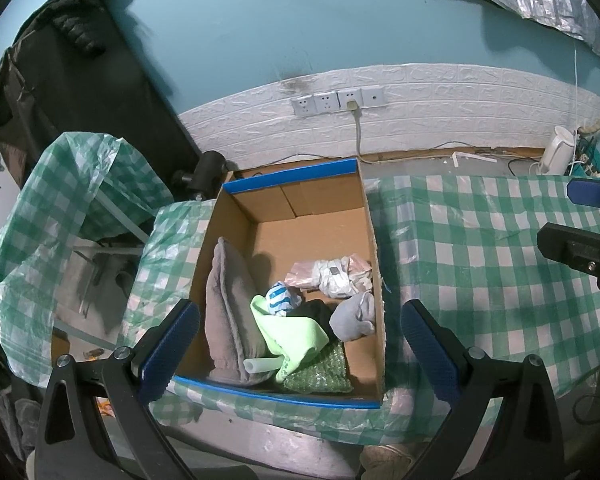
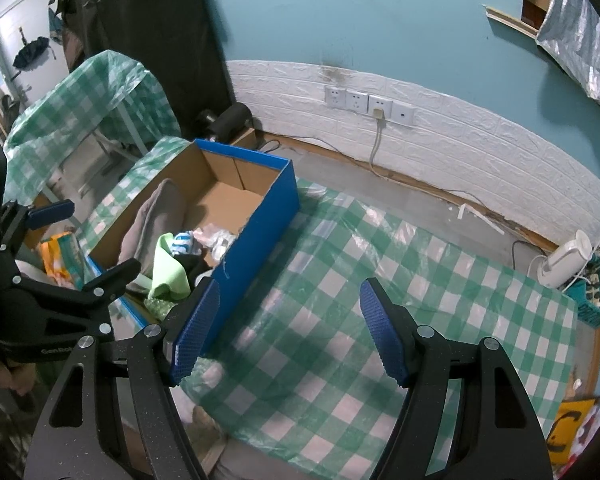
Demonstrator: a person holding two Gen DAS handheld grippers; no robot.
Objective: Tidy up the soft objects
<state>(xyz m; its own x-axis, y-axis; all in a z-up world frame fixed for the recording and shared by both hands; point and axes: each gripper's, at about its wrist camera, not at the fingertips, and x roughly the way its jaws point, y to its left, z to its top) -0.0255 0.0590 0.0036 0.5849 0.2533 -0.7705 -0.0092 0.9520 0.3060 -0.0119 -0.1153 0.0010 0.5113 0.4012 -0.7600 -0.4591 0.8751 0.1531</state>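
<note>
Soft objects already fill the near half of the cardboard box (image 1: 312,216), which stands on the checked tablecloth (image 1: 480,240) with its long axis running away from the left gripper (image 1: 300,354) toward the wall. Largest is the grey cushion (image 1: 224,312), upright on edge against the box's left wall. Beside it lie the light green cloth (image 1: 296,334), the grey sock (image 1: 354,316) against the right wall, a white and pink bundle (image 1: 336,276), a green bubble-wrap piece (image 1: 320,372) and a small blue-striped item (image 1: 280,298).

The left gripper hangs right above these, fingers spread wide and empty, so it appears the nearer claw for any rearranging. The right gripper (image 2: 290,330), also spread wide and empty, is over bare cloth, with the box to its left.

Only the right wrist view shows the box's blue outer wall and that the cloth beside it carries nothing loose; the left wrist view alone shows the whole box floor.
</note>
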